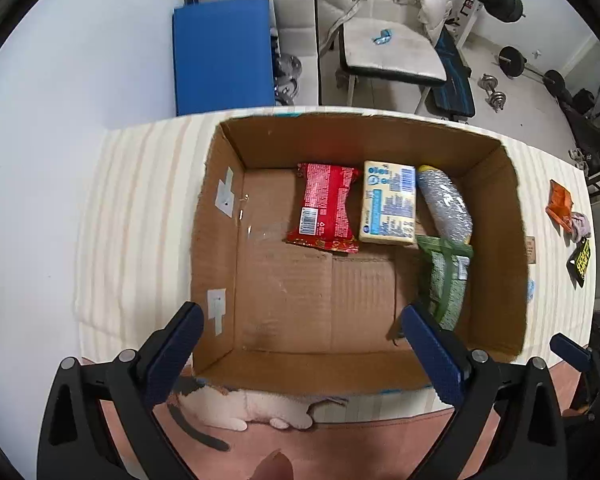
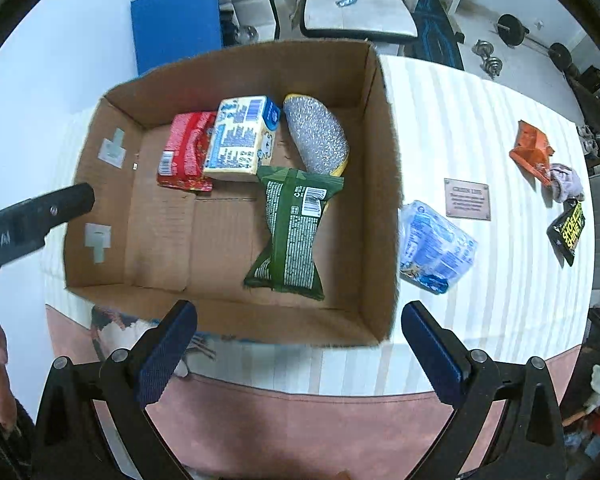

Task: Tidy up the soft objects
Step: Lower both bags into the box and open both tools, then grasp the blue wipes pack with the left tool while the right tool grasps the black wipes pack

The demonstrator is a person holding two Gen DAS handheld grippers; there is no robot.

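Soft stuff is mostly in the cardboard box (image 1: 356, 372) already, going by the left wrist view. Box sits open on the striped worktop (image 1: 140, 200), taking up the middle of the shot. Along its far wall, around 12 o'clock, there's a red snack packet (image 1: 326, 208), then a pale yellow pack with blue print (image 1: 389, 204) right beside it, touching or close to it, then a silvery scouring sponge (image 1: 446, 204) at about 1 o'clock. A green packet (image 1: 446, 280) lies at 3 o'clock against the right wall, its top end just under the sponge. Left tongs (image 1: 300, 356) are spread wide with nothing between them, hovering over the near edge of the box. Out at 3 o'clock on the worktop there's an orange wrapper (image 1: 560, 204) near the edge.

Right wrist view: same box (image 2: 260, 324), seen a bit more from the right. Green packet (image 2: 290, 232) is dead centre, overlapping the sponge (image 2: 316, 140) at its top. Yellow pack (image 2: 242, 136) leans on the red packet (image 2: 184, 152) at 11 o'clock. Right tongs (image 2: 300, 352) are also wide open and empty, near the box's front wall. Still outside on the worktop (image 2: 500, 300): a blue plastic-wrapped pack (image 2: 436, 246) just beside the box's right wall at 3 o'clock, a small brown plaque (image 2: 467, 199), the orange wrapper (image 2: 532, 150), a greyish cloth (image 2: 566, 182) and a black-and-yellow packet (image 2: 569, 232) well apart at 2 to 3 o'clock.
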